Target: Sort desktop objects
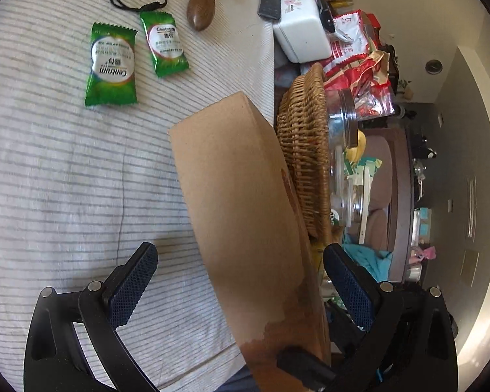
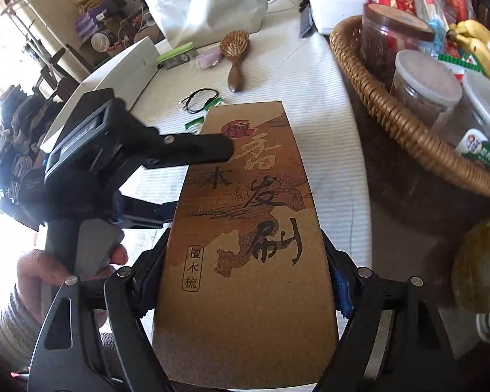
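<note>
A: Striped tablecloth (image 1: 65, 170) over a cluttered table, wicker basket (image 2: 395, 124) of jars at its right edge.

B: Tongs?

A: Right gripper (image 2: 245, 281) clamps the long cardboard box (image 2: 245, 228) across its width, box lifted above the cloth near that edge. Left gripper (image 1: 241, 277) is spread wide, box between its fingers, no pad touching as far as I can tell.

B: Risk?

A: Long box held at one end, so it could pivot or slip. Far end sits near the basket; could knock it.

B: Box look?

A: Brown, printed calligraphy on top, plain underside, darker stained patch at the near end.
</note>
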